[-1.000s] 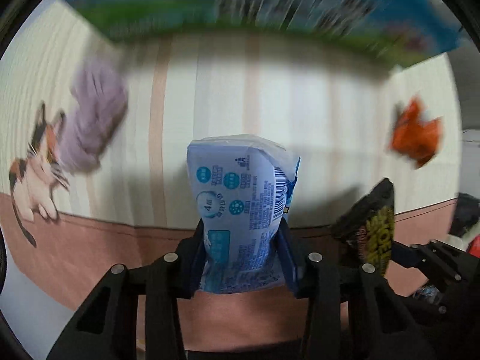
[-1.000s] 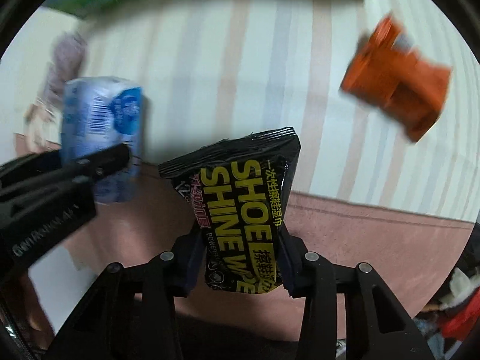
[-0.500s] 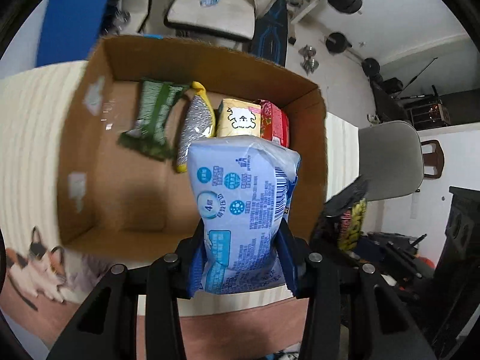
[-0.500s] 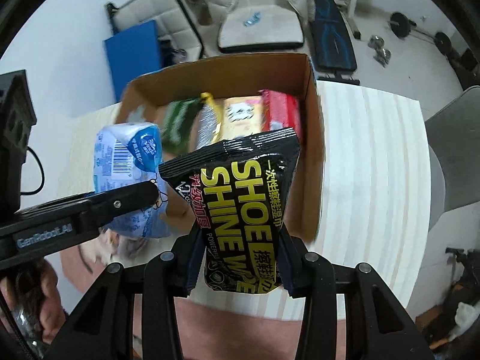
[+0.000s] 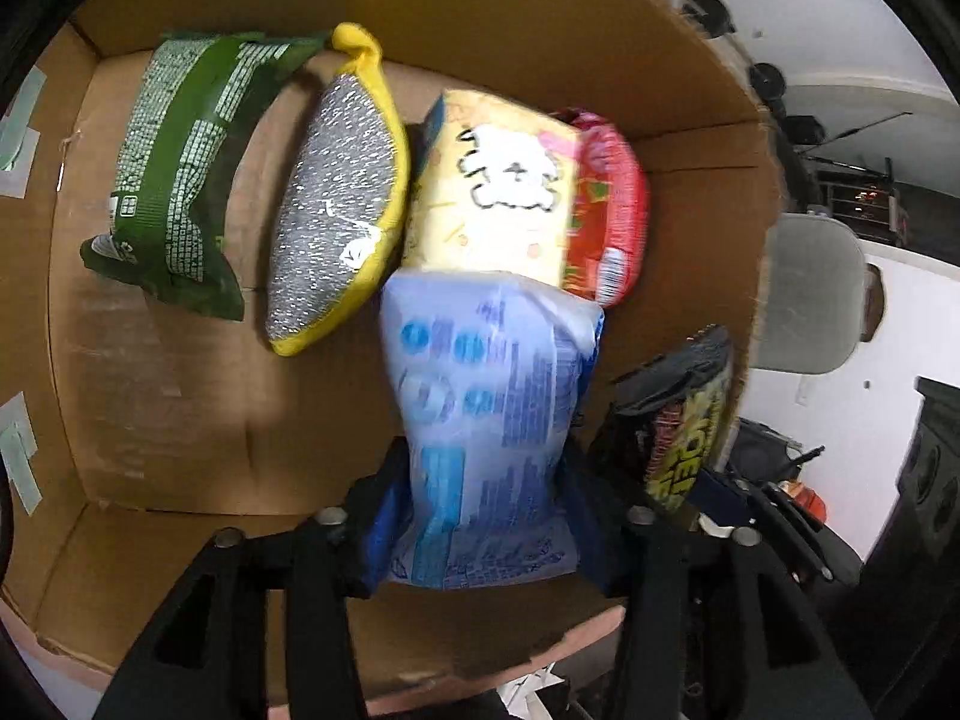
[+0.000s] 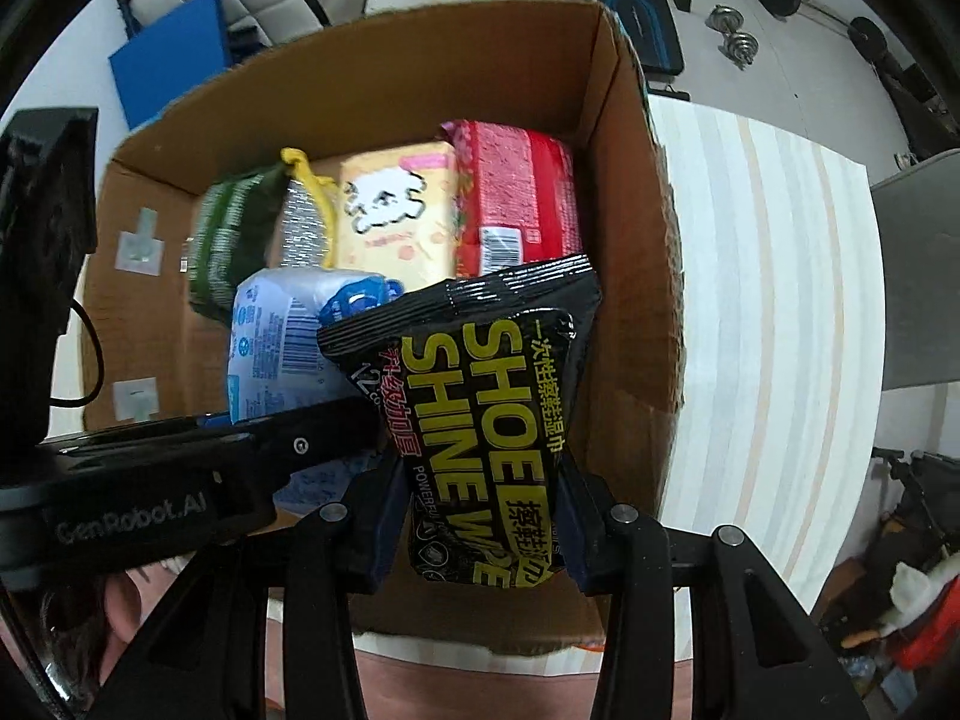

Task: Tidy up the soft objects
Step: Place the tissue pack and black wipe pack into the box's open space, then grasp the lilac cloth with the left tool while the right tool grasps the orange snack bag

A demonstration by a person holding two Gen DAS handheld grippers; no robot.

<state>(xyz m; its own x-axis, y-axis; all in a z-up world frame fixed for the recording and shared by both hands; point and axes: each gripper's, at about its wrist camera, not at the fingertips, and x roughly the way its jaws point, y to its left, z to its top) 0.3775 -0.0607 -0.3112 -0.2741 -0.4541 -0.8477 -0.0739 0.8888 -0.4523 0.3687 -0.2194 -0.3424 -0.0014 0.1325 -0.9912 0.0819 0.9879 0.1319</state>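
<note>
Both packs had dropped closer into the cardboard box since a moment earlier, my left gripper clenched on the blue tissue pack and my right gripper on the shoe wipes pack, so I judged releasing beside the yellow pack came next.

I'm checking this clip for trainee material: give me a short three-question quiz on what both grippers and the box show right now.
1. True or false: the left gripper is clamped on the pale blue pack.
2. Which item lies nearest the left end of the row in the cardboard box, seen from the left wrist? A) green pouch B) red pack C) yellow cartoon pack
3. Fill in: the right gripper holds a black pack printed "SHOE SHINE ____".

Key
1. True; both fingers press its sides.
2. A; next come the yellow-edged scrub pad, the yellow cartoon pack and the red pack.
3. WIPE; it names the shoe shine wipes pack.
</note>
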